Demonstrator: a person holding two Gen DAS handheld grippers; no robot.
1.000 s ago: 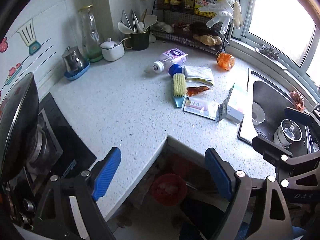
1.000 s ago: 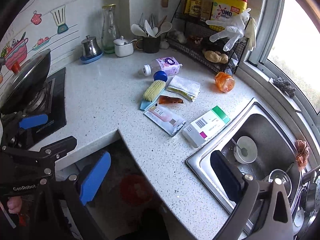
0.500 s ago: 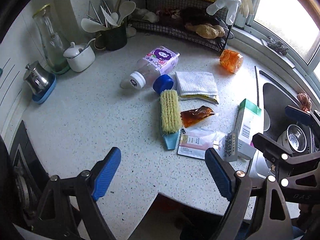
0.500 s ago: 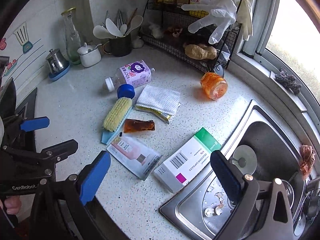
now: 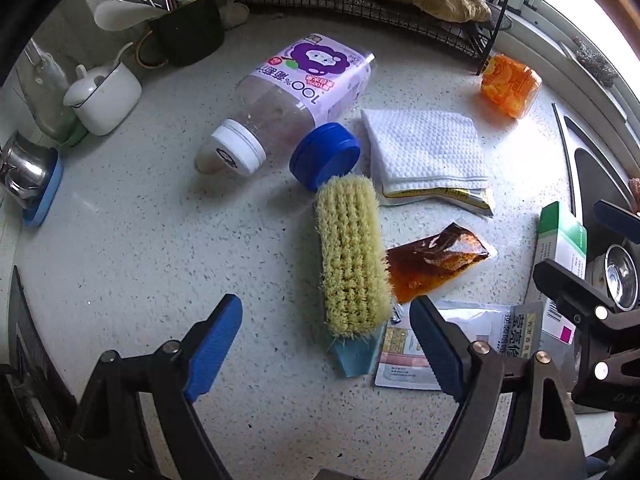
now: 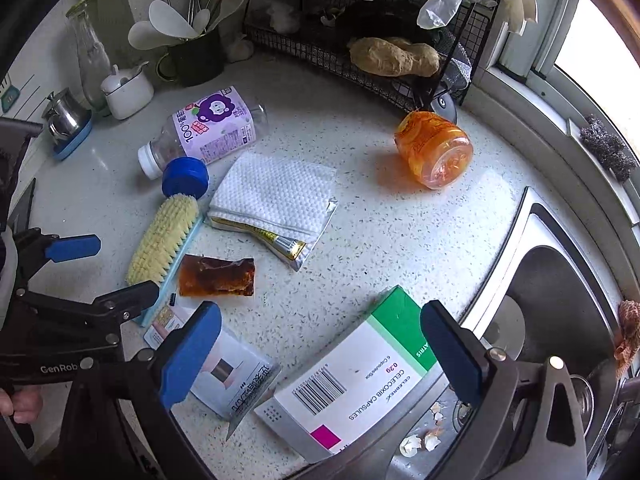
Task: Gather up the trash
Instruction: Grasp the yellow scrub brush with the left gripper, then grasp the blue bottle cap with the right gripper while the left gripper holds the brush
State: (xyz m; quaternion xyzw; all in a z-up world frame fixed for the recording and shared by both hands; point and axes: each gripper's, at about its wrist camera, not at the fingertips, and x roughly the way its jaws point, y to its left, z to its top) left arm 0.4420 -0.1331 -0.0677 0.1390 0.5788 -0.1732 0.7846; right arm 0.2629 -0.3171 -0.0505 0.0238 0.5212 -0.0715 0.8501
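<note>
Trash lies on the speckled counter: an empty purple-label bottle (image 5: pixel 296 92) (image 6: pixel 208 128), a blue cap (image 5: pixel 325 155), a brown sauce packet (image 5: pixel 432 264) (image 6: pixel 217 276), a flat white sachet (image 6: pixel 224 376), a white and green capsule box (image 6: pixel 352 376), and an orange jar (image 6: pixel 434 152) on its side. My left gripper (image 5: pixel 326 344) is open, hovering just short of a yellow scrub brush (image 5: pixel 351 256). My right gripper (image 6: pixel 320 354) is open above the capsule box, its jaws on either side of it.
A folded white cloth (image 6: pixel 276 196) lies on a foil packet. A steel sink (image 6: pixel 560 300) is at the right. A wire rack (image 6: pixel 360 52), a utensil cup (image 6: pixel 196 56), a white sugar pot (image 6: pixel 128 90) and a glass bottle stand along the back wall.
Both grippers have moved forward and down from the counter's front edge toward the trash. The stove and the floor bin have left view. Both stay open.
</note>
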